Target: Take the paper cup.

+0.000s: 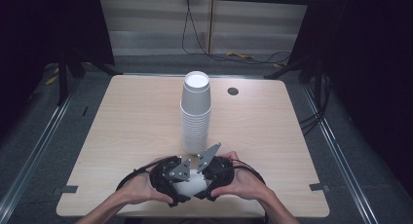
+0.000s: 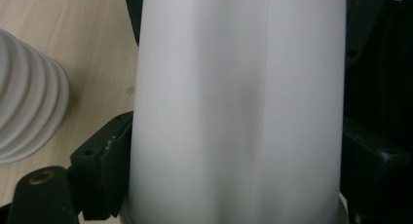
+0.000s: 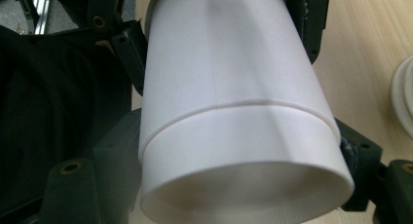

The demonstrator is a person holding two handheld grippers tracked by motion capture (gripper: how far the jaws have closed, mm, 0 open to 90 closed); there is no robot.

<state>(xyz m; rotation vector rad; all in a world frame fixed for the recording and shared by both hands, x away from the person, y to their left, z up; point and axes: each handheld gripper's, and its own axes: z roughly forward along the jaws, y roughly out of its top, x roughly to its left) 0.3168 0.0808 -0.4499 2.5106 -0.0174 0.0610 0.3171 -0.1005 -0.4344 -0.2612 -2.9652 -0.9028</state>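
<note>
Two white paper cups (image 3: 234, 112), nested one inside the other and lying on their side, held low over the near edge of the table (image 1: 126, 121), at 6 o'clock from the tall cup stack (image 1: 196, 114). Left gripper (image 1: 181, 195) clenched on the cup wall from 9 o'clock, jaws pressed against both flanks in the left gripper view. Right gripper (image 1: 202, 194) clamped on the pair from 3 o'clock, near the rim (image 3: 243, 185), jaws flat against the outer cup. Gripped from opposite sides, probably so that a pull apart frees the inner cup from the outer one. Seam between the two visible as a step around the wall. Stack upright at table centre, well apart, likely the source or the destination for separated cups.
</note>
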